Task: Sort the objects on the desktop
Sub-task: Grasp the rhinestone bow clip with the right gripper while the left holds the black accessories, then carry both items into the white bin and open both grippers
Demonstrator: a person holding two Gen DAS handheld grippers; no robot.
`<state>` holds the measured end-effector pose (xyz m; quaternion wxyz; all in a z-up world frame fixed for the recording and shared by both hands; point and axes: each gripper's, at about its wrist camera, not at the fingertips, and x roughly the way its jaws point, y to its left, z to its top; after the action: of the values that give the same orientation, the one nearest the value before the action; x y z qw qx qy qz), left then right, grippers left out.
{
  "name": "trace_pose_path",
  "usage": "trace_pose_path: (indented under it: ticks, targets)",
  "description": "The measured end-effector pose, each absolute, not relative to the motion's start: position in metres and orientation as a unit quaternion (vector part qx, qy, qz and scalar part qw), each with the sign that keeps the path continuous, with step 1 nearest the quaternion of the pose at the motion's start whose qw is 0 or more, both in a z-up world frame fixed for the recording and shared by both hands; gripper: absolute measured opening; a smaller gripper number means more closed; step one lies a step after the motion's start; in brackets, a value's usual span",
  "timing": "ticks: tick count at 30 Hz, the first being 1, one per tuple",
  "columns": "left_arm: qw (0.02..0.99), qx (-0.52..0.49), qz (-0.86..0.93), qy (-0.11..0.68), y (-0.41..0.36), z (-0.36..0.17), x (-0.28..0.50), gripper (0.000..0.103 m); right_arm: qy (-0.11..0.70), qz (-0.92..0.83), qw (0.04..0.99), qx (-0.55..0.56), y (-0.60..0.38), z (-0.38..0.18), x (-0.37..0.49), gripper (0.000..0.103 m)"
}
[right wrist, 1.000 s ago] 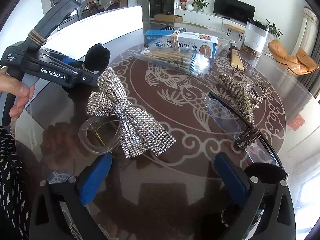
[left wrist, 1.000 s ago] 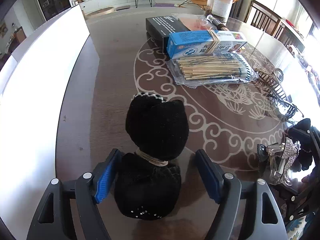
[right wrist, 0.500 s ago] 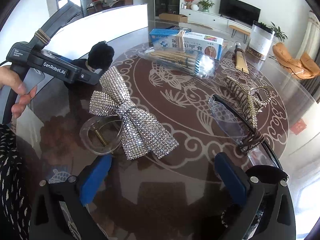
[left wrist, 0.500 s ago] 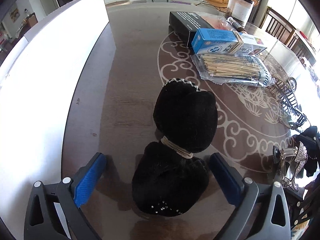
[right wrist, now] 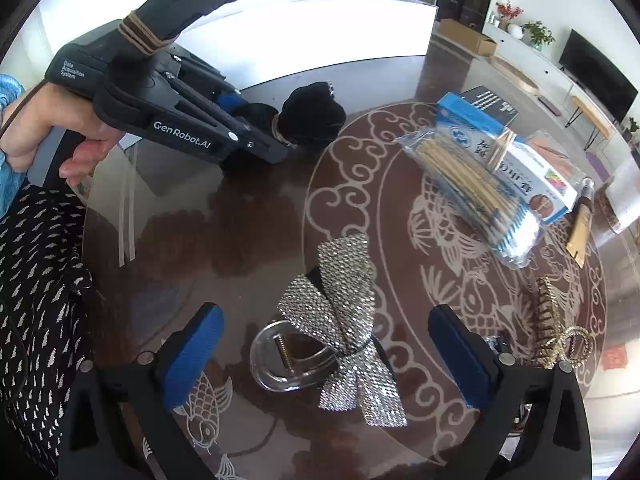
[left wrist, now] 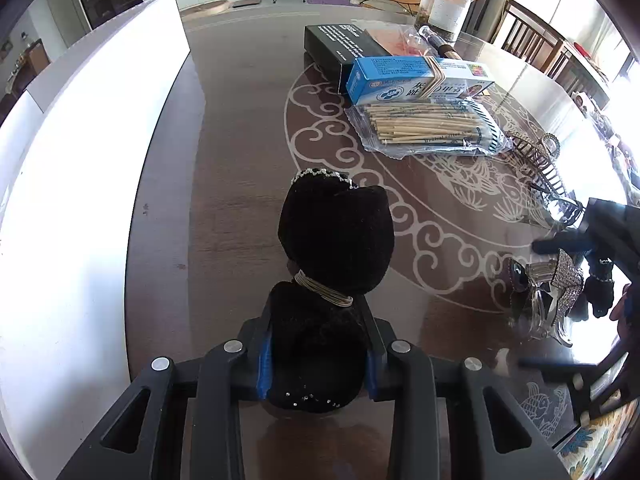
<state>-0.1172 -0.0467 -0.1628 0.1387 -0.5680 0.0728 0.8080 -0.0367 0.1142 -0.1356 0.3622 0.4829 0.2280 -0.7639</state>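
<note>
A black velvet bow clip (left wrist: 336, 240) lies on the glass-topped patterned table (left wrist: 240, 160). My left gripper (left wrist: 316, 360) is closing its jaws, and the blue pads press on the bow's near lobe from both sides. The right wrist view shows the same bow (right wrist: 312, 114) in that gripper (right wrist: 260, 140). A silver rhinestone bow clip (right wrist: 344, 280) with a clear plastic claw lies between the fingers of my right gripper (right wrist: 324, 316). Those jaws are closing, with a gap left on each side of the clip. The rhinestone bow (left wrist: 564, 276) also shows at the right of the left wrist view.
A blue and white box (left wrist: 416, 80), a pack of wooden sticks (left wrist: 428, 128) and a black box (left wrist: 340, 46) lie at the table's far side. A brown claw clip (right wrist: 546, 320) sits right of my right gripper. A white panel (left wrist: 80, 160) borders the table's left edge.
The left jaws went from wide open to pressed on the black bow. The right gripper rolled and shifted over the rhinestone bow, which now lies between its narrowing jaws.
</note>
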Motion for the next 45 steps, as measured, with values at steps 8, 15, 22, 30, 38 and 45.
trace_pose_path:
  ticks: [8, 15, 22, 30, 38, 45]
  targets:
    - [0.174, -0.491, 0.854, 0.021, -0.050, -0.096, -0.095, 0.033, 0.119, -0.794, 0.322, 0.503, 0.141, -0.107, -0.035, 0.055]
    - [0.135, -0.419, 0.897, -0.038, -0.108, -0.025, -0.081, 0.033, 0.058, -0.826, 0.244, 0.505, 0.159, -0.104, -0.053, 0.055]
    - [-0.024, -0.416, 0.909, -0.035, -0.252, -0.004, -0.076, 0.033, 0.047, -0.845, 0.333, 0.417, 0.047, -0.031, -0.074, 0.055]
    - [-0.091, -0.469, 0.876, -0.062, -0.336, -0.071, -0.071, 0.033, 0.070, -0.799, 0.469, 0.371, -0.145, -0.023, -0.071, 0.055]
    - [-0.108, -0.503, 0.853, -0.085, -0.359, -0.114, -0.099, 0.049, 0.165, -0.802, 0.408, 0.403, -0.206, -0.089, -0.075, 0.080]
    - [-0.104, -0.558, 0.823, 0.009, -0.341, -0.135, -0.106, 0.073, 0.251, -0.810, 0.386, 0.363, -0.211, -0.106, -0.058, 0.092]
